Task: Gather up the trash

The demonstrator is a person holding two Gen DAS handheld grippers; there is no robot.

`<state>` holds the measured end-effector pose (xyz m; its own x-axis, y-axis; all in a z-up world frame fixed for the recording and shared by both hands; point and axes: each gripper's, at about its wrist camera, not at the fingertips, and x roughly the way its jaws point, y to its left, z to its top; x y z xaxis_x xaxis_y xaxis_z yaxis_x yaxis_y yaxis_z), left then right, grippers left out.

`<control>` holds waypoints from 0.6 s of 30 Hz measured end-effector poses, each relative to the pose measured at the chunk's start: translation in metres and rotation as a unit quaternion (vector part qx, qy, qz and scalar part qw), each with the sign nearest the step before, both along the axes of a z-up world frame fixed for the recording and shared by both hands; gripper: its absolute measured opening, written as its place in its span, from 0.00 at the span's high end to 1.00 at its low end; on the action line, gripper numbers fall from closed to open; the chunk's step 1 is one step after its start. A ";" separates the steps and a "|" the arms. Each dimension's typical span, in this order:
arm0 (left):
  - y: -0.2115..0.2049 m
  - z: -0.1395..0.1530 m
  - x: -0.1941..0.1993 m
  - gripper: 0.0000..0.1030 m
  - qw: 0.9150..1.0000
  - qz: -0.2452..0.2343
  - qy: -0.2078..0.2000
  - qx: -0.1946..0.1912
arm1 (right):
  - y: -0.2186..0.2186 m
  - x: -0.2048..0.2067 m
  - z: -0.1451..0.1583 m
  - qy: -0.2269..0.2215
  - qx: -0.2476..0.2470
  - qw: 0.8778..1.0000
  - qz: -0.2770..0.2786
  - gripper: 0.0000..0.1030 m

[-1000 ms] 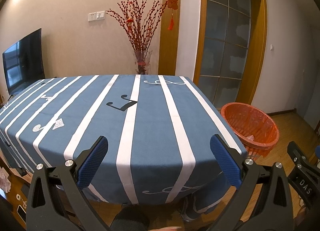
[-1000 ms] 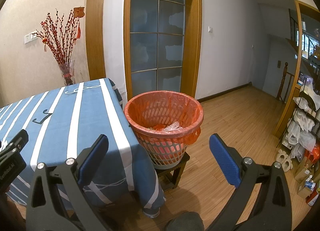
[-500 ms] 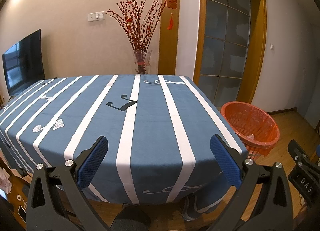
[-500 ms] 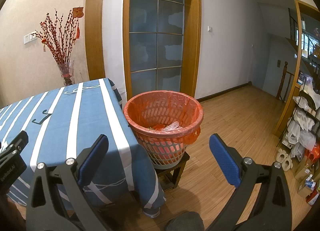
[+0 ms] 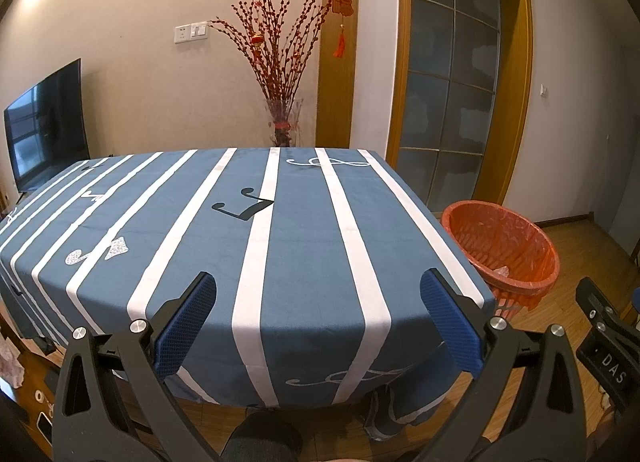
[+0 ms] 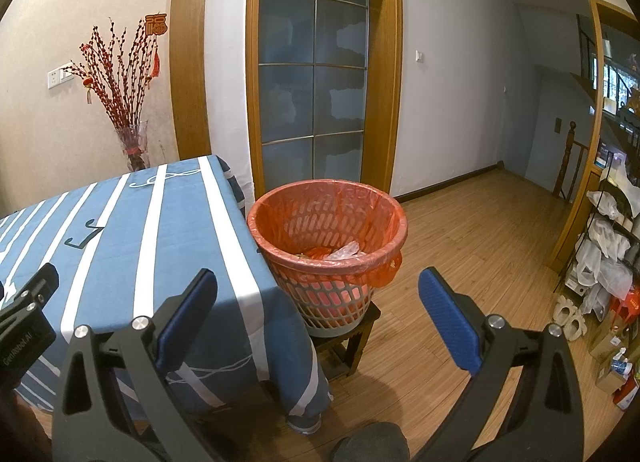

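Two spread grippers, left gripper (image 5: 318,318) over tablecloth (image 5: 304,246) edge, right gripper (image 6: 318,316) near basket (image 6: 328,222)

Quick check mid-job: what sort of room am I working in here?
Most likely a home living or dining room: a table under a blue-and-white striped tablecloth, a flat-screen television by the wall, and an orange plastic waste basket with a red liner on a low stool.
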<state>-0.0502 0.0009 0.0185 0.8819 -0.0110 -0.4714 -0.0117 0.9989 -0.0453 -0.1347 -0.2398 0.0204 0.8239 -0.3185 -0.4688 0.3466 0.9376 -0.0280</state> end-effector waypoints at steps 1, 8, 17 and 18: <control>0.000 -0.001 0.000 0.03 1.000 0.000 0.000 0.000 | 0.000 0.000 0.000 0.000 0.000 1.000 0.000 0.04; 0.002 -0.003 0.001 0.03 1.000 -0.001 0.004 0.002 | 0.000 0.000 0.000 0.000 0.000 1.000 0.000 0.04; 0.005 -0.003 0.004 0.03 1.000 -0.003 0.007 0.005 | 0.002 0.000 -0.004 0.001 0.001 1.000 0.001 0.04; 0.005 -0.003 0.004 0.03 1.000 -0.003 0.007 0.005 | 0.002 0.000 -0.005 0.001 0.001 1.000 0.001 0.04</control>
